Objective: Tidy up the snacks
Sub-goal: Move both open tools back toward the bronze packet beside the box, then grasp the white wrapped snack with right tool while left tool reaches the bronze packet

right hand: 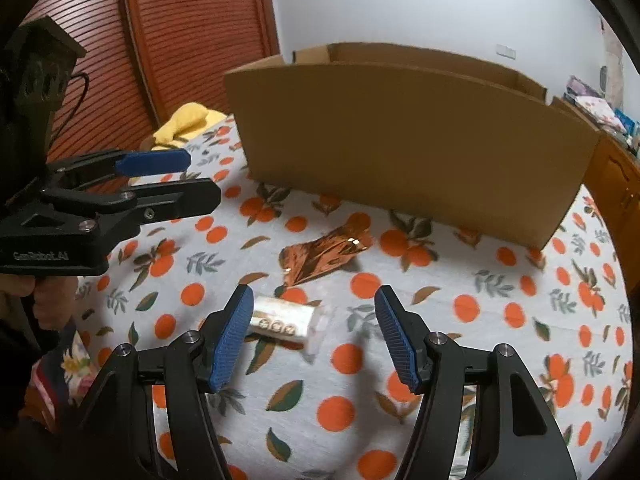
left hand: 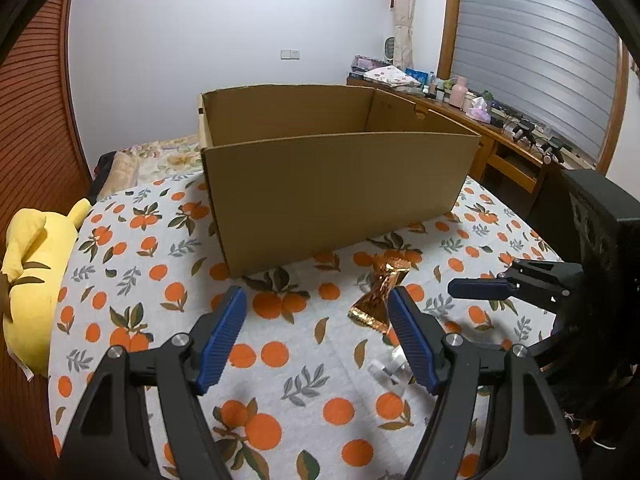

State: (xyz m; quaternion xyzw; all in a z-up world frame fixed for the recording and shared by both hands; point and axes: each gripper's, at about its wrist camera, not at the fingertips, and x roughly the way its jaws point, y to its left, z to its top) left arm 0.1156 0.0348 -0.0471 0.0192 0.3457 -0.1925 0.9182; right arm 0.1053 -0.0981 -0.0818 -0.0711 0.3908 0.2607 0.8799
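Note:
An open cardboard box stands on the orange-print tablecloth; it also shows in the right wrist view. A copper foil snack lies in front of the box, just beyond my left gripper's right finger; it also shows in the right wrist view. A white wrapped snack lies next to my right gripper's left finger; it also shows in the left wrist view. My left gripper is open and empty. My right gripper is open and empty above the cloth.
A yellow plush toy lies at the table's left edge. A wooden desk with clutter stands behind the box on the right. A louvred wooden door is at the left.

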